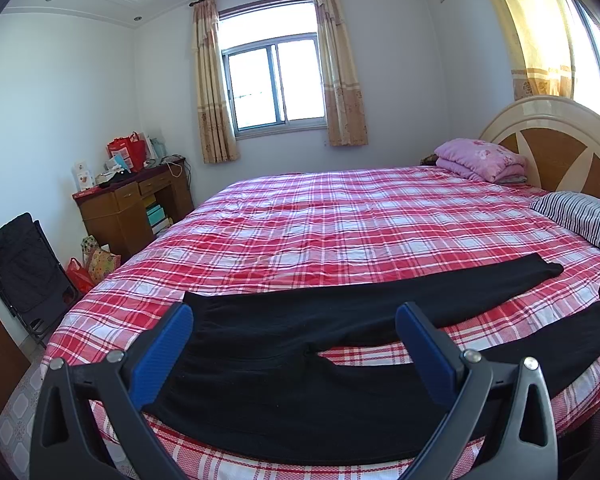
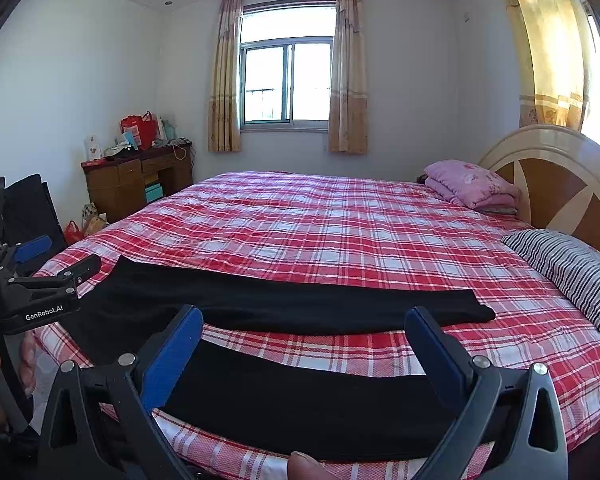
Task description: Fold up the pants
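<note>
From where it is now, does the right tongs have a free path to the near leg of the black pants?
Probably yes. The right tongs are open above the near leg of the black fabric pants, which lies flat at the edge of the red plaid bed, with nothing lying on top.

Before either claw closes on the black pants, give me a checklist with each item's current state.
1. Pants spread flat on the bed, legs apart: ok.
2. Left claw open, over the waist end: ok.
3. Right claw open, over the near leg: ok.
4. Far leg straight, cuff free: ok.
5. Near leg's cuff in view: not ok, cut off at the right edge.
6. Fabric between the fingers yet: cannot tell.
</note>
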`<state>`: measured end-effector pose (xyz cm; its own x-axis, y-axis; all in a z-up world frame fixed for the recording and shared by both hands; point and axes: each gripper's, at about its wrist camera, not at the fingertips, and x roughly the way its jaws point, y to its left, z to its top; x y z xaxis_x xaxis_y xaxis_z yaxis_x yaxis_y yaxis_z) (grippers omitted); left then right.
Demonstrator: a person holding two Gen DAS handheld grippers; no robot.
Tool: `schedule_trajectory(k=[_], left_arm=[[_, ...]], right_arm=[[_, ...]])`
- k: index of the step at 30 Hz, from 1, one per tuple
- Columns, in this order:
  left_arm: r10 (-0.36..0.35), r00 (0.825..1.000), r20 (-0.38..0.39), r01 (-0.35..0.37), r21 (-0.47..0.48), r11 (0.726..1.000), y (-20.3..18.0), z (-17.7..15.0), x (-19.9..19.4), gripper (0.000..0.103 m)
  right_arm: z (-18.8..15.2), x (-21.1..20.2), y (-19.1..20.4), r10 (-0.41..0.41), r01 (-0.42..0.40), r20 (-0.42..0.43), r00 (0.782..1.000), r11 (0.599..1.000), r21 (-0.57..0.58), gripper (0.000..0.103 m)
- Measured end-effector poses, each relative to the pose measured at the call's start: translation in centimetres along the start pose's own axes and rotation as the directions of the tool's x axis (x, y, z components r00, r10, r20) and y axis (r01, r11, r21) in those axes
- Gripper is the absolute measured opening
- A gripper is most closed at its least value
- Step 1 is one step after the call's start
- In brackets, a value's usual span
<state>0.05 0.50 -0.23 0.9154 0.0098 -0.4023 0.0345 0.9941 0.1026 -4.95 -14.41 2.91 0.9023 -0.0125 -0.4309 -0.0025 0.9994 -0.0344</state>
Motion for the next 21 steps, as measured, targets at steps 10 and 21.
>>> schedule_trajectory(k=[10, 21], left_arm=[[0.002, 1.000, -0.004, -0.002, 0.002, 1.000, -0.10, -0.06, 0.13, 0.103], [0.003, 1.000, -0.006, -0.003, 0.001, 1.000, -0.13, -0.13, 0.21, 0.103]], right_arm=[[-0.07, 0.04, 0.05, -0.001, 0.001, 0.000, 1.000, 1.000, -0.001, 0.102], [-0.15, 0.10, 0.17, -0.004, 0.004, -0.002, 1.000, 1.000, -0.003, 0.102]])
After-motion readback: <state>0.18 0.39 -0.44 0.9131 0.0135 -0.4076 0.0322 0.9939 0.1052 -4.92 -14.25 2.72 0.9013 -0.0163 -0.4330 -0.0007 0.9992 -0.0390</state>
